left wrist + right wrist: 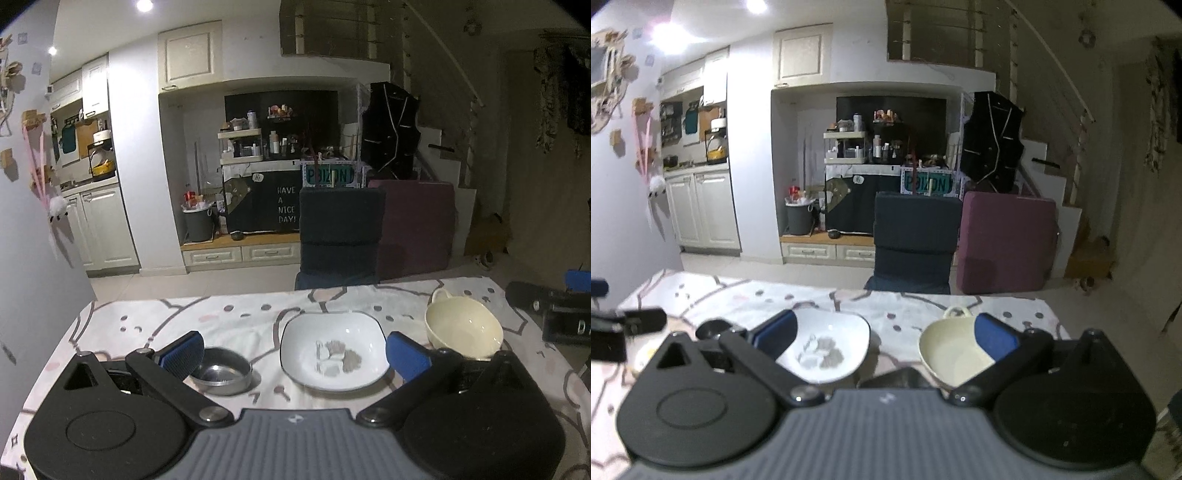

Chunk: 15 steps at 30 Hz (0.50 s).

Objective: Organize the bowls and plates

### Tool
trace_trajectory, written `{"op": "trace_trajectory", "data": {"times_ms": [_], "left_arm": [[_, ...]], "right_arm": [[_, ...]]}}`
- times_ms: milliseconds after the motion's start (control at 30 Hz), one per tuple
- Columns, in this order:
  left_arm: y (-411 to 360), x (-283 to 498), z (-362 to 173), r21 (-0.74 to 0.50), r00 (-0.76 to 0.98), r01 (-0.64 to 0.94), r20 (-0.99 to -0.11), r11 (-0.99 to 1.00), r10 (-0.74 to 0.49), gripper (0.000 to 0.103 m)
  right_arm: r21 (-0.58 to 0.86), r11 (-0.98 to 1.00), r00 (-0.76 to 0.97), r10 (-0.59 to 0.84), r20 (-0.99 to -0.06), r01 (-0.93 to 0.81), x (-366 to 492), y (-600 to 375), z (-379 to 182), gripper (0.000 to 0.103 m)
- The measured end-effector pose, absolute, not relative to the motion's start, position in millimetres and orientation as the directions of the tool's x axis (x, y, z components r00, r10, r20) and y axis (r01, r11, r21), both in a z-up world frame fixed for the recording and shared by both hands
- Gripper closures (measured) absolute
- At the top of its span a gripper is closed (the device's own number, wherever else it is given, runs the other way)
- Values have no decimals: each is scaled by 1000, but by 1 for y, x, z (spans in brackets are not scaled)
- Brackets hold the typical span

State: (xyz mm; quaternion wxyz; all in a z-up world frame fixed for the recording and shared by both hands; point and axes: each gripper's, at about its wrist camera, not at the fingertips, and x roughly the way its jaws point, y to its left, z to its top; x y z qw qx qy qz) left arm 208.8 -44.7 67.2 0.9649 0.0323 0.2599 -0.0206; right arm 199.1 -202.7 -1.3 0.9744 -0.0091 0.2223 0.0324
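Observation:
A white squarish plate (334,350) with a grey print lies on the patterned tablecloth (221,317), between my left gripper's (295,350) open fingers. A small steel bowl (221,373) sits by its left finger. A cream bowl (463,326) with a handle stands at the right. In the right wrist view my right gripper (886,332) is open and empty, above the table; the white plate (831,349) is by its left finger and the cream bowl (951,354) by its right finger.
A dark blue chair (340,236) stands at the table's far edge, a purple cushion (1006,243) behind it. The other gripper's black body (550,314) shows at the right edge of the left wrist view. Kitchen cabinets and shelves are far behind.

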Motion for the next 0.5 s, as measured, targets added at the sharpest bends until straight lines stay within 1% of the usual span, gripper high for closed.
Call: {"op": "trace_trajectory", "data": {"times_ms": [167, 300, 500], "left_arm": [[-47, 238, 71, 60, 871, 65, -490, 996, -28, 0], [-50, 262, 72, 64, 875, 76, -483, 995, -36, 0], [-52, 309, 57, 38, 856, 107, -512, 994, -73, 0]], "right_arm": [[-1, 999, 911, 45, -410, -50, 219, -201, 4, 0], [16, 999, 907, 50, -419, -48, 232, -203, 2, 0], [19, 999, 902, 48, -430, -44, 251, -201, -3, 0]]}}
